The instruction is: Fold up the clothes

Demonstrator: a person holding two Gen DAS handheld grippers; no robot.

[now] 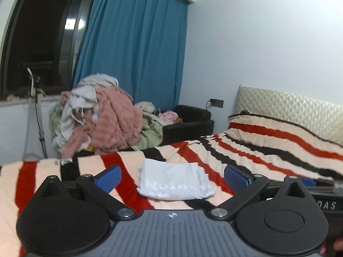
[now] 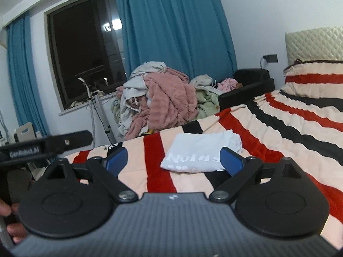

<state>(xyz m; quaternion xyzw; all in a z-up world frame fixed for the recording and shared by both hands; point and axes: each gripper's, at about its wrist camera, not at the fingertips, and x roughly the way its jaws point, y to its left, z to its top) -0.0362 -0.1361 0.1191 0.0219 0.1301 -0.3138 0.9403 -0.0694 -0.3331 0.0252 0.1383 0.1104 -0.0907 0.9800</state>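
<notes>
A folded white garment with white lettering [image 1: 174,180] lies flat on the striped bedspread [image 1: 268,150]. It also shows in the right wrist view [image 2: 201,152]. My left gripper [image 1: 172,176] is open and empty, held just short of the garment with its blue fingers [image 1: 109,176] apart on either side. My right gripper [image 2: 173,158] is open and empty too, its right blue finger [image 2: 230,158] overlapping the garment's near right corner in view. The other gripper's body shows at each view's edge, right in the left wrist view [image 1: 321,194] and left in the right wrist view [image 2: 42,145].
A heap of unfolded clothes, pink and grey [image 2: 158,98], is piled beyond the bed's far edge under the blue curtain [image 2: 171,25]. A black armchair [image 2: 248,83] stands by the wall. The pillow and quilted headboard [image 1: 289,107] are at the right.
</notes>
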